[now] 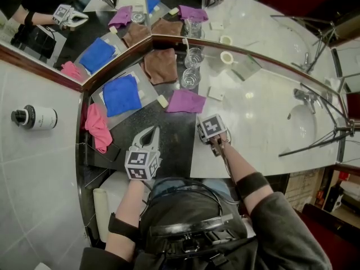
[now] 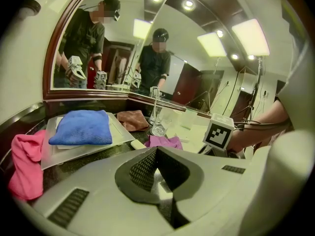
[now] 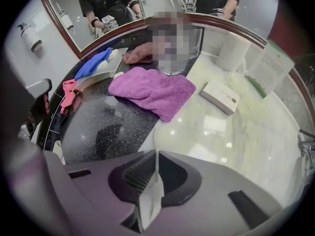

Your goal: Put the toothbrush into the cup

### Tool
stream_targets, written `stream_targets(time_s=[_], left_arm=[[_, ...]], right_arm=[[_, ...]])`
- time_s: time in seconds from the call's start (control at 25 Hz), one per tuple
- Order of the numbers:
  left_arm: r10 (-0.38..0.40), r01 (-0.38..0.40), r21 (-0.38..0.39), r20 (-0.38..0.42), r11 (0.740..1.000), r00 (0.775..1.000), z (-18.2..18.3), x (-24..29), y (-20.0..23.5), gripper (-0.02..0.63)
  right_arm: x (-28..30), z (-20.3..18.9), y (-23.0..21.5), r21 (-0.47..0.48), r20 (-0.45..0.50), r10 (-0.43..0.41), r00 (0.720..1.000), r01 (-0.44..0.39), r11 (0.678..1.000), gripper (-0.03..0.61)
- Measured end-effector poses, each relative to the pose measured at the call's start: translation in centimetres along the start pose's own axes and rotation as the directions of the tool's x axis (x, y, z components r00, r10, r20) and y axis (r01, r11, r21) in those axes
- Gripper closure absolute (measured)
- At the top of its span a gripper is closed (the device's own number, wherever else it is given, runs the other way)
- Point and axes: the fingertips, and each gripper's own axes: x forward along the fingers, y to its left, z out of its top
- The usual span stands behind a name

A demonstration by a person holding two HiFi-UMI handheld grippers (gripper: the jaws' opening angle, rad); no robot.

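From the head view we see the left tongs (image 1: 152,131) clenched tip to tip over the dark part of the surface (image 1: 264,128), near its front edge. The right tongs (image 1: 209,129) point steeply down at the seam where dark stone meets pale marble. Two glass cups (image 1: 191,79) stand toward the mirror edge, one behind the other, and a purple cloth (image 1: 185,101) lies between them and the right tongs, straight across the way. To its left are a small pale bar (image 1: 162,101), a blue towel (image 1: 121,94), a brown cloth (image 1: 160,65) by the mirror and a pink cloth (image 1: 97,127) bunched at the left edge. A white box (image 1: 215,93), a roll (image 1: 226,57) and the sink (image 1: 306,125) occupy the pale side. In the left gripper view the pads (image 2: 142,171) of the left tongs meet. Beyond them the blue towel rests on a tray (image 2: 88,149), the pink cloth hangs at the left, and the glass cups (image 2: 158,124) stand behind the purple cloth. The marker cube of the right tongs shows at the right. In the right gripper view we find the right tongs (image 3: 156,154) grasping the toothbrush (image 3: 150,198), a thin white strip pinched between the pads, low over the pale marble beside the seam. The purple cloth spreads ahead of it, with the white box (image 3: 220,96) to the right and a printed card (image 3: 269,65) near the back edge.
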Motion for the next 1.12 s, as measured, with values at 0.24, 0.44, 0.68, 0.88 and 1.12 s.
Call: stream_targets(time_s=[0.24,0.44,0.68,0.88,1.12], left_arm=[[-0.003,0.003,0.015,0.007,1.000,1.000,0.4,0.1,-0.7,0.612],[-0.004,0.003,0.036,0.020,0.999,1.000,1.1,-0.1,-1.5,0.612],[-0.002,-0.001,0.069,0.042,0.998,0.999,2.4,-0.4,-2.3,0.612],[-0.004,-0.001,0.092,0.053,0.996,0.999,3.3,-0.4,-3.1,0.612],[-0.004,-0.003,0.116,0.054,0.993,0.999,3.8,-0.4,-4.2,0.613]], right_arm=[[-0.7,-1.8,0.1,0.031,-0.030,0.049,0.998,-0.048,0.998,0.537],[-2.8,-1.3,-0.7,0.030,0.034,0.048,0.998,-0.050,0.998,0.537],[-6.5,0.0,-0.6,0.043,0.195,0.111,0.975,-0.122,0.992,0.535],[-9.7,1.2,-1.2,0.027,0.402,0.145,0.904,-0.170,0.985,0.534],[-14.0,1.7,-2.6,0.012,0.573,0.145,0.807,-0.185,0.983,0.532]])
